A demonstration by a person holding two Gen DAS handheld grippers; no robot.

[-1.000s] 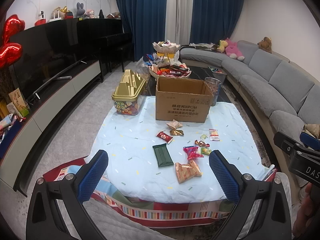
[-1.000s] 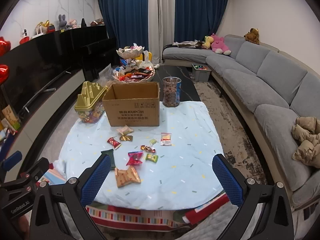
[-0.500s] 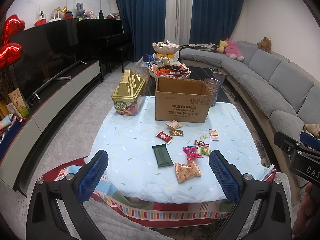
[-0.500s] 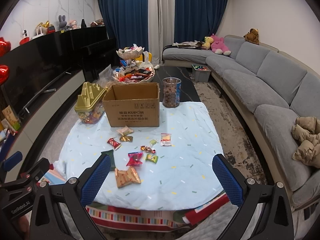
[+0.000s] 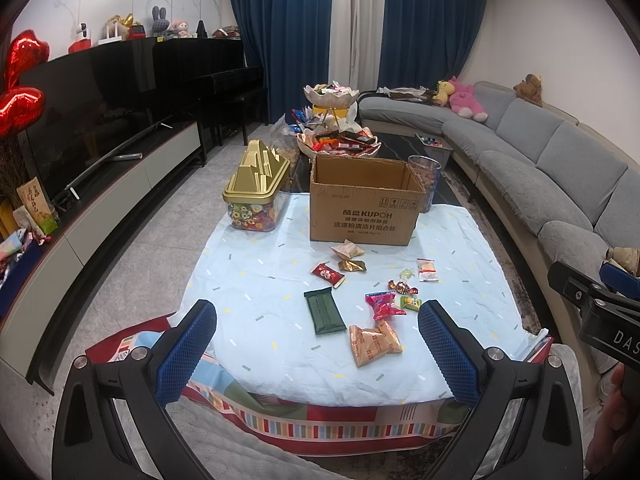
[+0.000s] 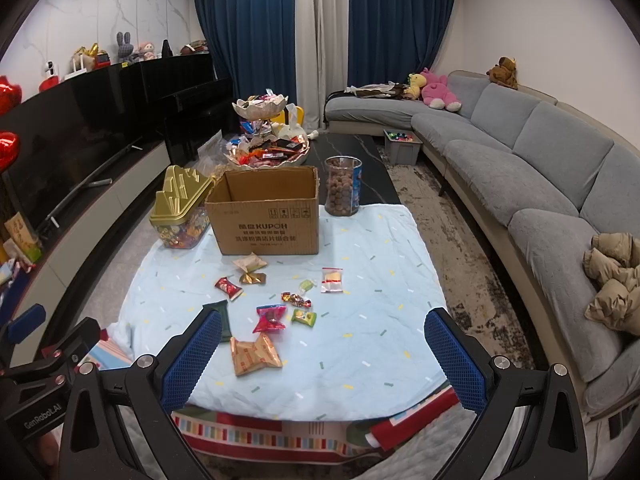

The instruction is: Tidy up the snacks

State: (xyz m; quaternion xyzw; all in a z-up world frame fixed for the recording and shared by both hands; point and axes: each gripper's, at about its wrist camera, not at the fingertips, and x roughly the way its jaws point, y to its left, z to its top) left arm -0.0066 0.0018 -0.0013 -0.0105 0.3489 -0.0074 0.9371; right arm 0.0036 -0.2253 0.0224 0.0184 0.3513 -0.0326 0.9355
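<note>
cardboard box (image 5: 364, 208) at table's far side | lidded candy tub (image 5: 256, 196) left of box | jar (image 6: 343, 191) right behind box | loose snacks (image 5: 360, 300) on cloth (image 5: 256, 280) before box | sofa (image 6: 540, 184) right of table

Cardboard box (image 5: 362, 212): "KUPOH". Left tool (image 6: 36, 416): "GenRobot.AI".

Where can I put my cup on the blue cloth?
Right side of the cloth, past the clear packet, is bare. So is the left strip below the gold-lidded jar. The middle, in front of the cardboard box, is crowded with snacks.
</note>
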